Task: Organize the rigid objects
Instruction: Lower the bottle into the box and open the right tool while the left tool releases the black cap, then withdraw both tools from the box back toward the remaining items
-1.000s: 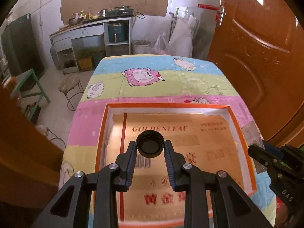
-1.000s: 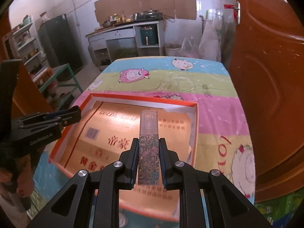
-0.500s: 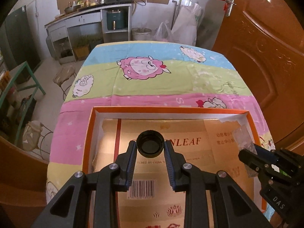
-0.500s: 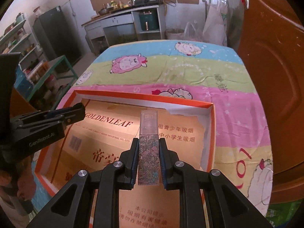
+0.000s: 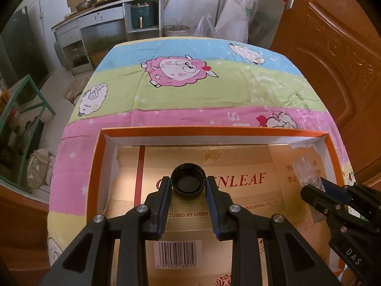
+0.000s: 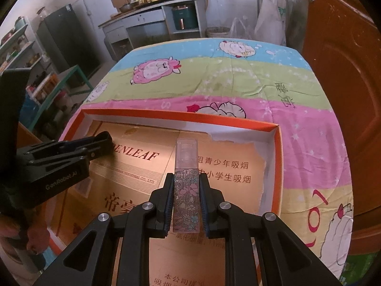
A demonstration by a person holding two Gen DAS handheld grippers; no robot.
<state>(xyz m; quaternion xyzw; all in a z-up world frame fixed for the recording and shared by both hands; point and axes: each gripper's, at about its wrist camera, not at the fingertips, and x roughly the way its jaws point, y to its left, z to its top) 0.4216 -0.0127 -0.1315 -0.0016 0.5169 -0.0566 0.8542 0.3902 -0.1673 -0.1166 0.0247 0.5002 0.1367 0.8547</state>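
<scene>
Both grippers have sunk closer to the orange-rimmed box [image 5: 214, 131] since the earlier frame, its gold cardboard floor now looming larger. The left gripper [image 5: 188, 186] clamps a black bottle cap [image 5: 188, 181] between its fingers, above the box floor. The right gripper [image 6: 186, 186] grips a floral-patterned rectangular bottle [image 6: 186, 190] with a clear cap, fingers narrow around it. The box sits on the sheep-print cloth [image 5: 190, 90] covering the tabletop.

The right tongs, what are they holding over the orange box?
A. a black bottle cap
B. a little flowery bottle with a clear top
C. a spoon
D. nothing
B: the right tongs are shut on a flowery bottle with a clear top, above the orange box.
</scene>
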